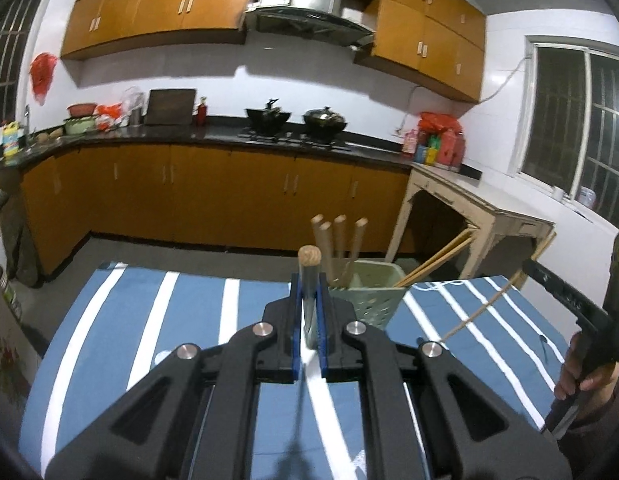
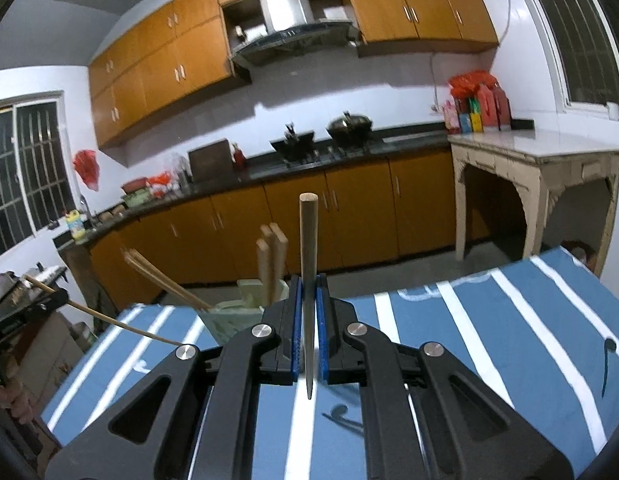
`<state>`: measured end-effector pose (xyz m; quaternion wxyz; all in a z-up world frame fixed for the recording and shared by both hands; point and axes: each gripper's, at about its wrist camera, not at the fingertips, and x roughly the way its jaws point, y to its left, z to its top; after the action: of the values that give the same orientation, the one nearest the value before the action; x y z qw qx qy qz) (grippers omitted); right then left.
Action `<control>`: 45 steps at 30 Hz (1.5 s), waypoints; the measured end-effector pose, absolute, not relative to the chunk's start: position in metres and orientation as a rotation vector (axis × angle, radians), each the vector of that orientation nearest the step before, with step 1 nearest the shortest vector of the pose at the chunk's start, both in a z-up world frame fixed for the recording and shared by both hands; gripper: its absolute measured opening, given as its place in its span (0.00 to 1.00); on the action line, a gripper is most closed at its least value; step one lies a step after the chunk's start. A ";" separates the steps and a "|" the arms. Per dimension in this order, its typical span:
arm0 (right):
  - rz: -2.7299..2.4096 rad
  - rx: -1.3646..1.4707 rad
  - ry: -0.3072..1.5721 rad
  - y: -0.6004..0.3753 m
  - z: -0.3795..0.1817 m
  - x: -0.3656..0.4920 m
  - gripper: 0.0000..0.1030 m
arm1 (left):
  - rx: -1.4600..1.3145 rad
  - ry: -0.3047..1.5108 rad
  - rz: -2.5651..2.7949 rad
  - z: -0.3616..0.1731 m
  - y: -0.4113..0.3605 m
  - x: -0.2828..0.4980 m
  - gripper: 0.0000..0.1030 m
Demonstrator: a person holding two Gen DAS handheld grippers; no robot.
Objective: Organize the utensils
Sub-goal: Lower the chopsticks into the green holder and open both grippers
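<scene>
Since each utensil is a slim rod of metal with a wooden end, both are judged light, stiff and rather slippery along the steel, so a grip on the shaft just below the wood is thought the surest. The left tool point(image 1: 309, 316) is pressed together on a metal utensil with a round wooden knob point(image 1: 309, 258), held upright just in front of the green holder point(image 1: 365, 300) that stands on the striped desk point(image 1: 189, 320). The right tool point(image 2: 308, 320) is likewise pinched on a metal-tipped stick point(image 2: 308, 264), its pointed end hanging just below the jaws, above the desk. Wooden handles point(image 1: 337, 240) and leaning chopsticks point(image 1: 437, 258) are already seen in the holder. The lower part of the left utensil is hidden behind the blue pads, so its type cannot be told. A thin curved stick point(image 1: 477, 312) is seen running toward the right tool, but what it is remains unclear, and the holder's compartments cannot be made out.
</scene>
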<state>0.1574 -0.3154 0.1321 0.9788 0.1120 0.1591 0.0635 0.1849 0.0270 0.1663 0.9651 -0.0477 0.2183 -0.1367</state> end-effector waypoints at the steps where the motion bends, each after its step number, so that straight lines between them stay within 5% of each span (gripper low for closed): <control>1: 0.138 0.230 0.310 -0.315 0.138 0.156 0.08 | -0.095 0.440 -0.287 0.170 0.024 0.184 0.07; 17: 0.208 0.231 0.117 -0.299 0.191 0.165 0.08 | -0.084 0.307 -0.341 0.230 -0.017 0.199 0.07; 45: 0.163 0.186 0.191 -0.265 0.129 0.230 0.08 | -0.114 0.382 -0.257 0.164 -0.037 0.278 0.07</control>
<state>0.2300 -0.2653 0.1286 0.9878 0.0928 0.0951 0.0812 0.2777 -0.0371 0.1638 0.9720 -0.0563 0.1891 -0.1274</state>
